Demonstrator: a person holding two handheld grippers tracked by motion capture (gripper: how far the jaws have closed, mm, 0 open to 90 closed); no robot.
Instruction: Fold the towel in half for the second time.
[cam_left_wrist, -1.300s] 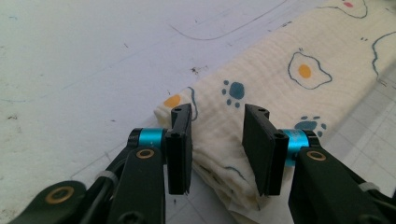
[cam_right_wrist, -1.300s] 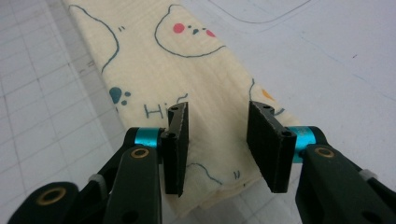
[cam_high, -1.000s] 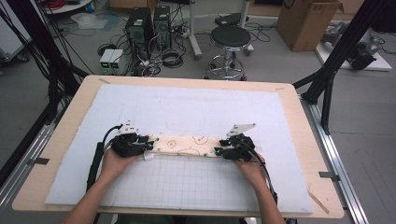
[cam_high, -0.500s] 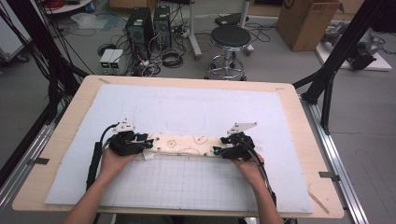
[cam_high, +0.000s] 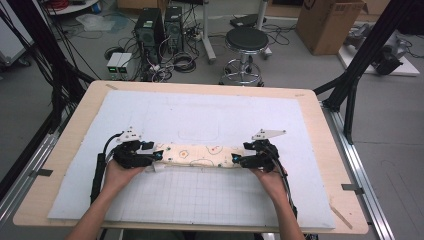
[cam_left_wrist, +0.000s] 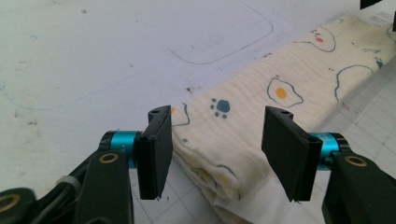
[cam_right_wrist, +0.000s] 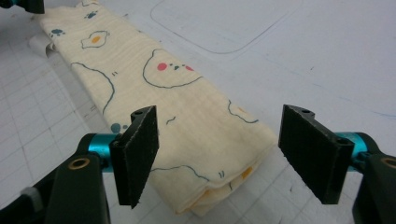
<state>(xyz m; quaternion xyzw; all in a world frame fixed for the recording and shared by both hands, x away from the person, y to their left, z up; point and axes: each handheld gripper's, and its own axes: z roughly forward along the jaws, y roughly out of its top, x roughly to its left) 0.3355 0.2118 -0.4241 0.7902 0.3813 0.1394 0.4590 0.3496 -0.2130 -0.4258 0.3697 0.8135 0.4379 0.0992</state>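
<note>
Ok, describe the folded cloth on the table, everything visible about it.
The cloth is cream, soft and finely crinkled, printed with blue-outlined bears, fried eggs and paw prints. It is folded into a long narrow strip of several layers and lies flat on the white mat, running left to right near the middle. The left gripper and right gripper stand open, jaws either side of each end, not clamping it. A white tag-like edge pokes out beneath the left end.

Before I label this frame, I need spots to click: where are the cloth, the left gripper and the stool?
cloth (cam_high: 200, 155): high view, middle of the folded strip.
left gripper (cam_left_wrist: 217, 144): left gripper view, midway between its open jaws.
stool (cam_high: 247, 39): high view, centre of the black seat.
</note>
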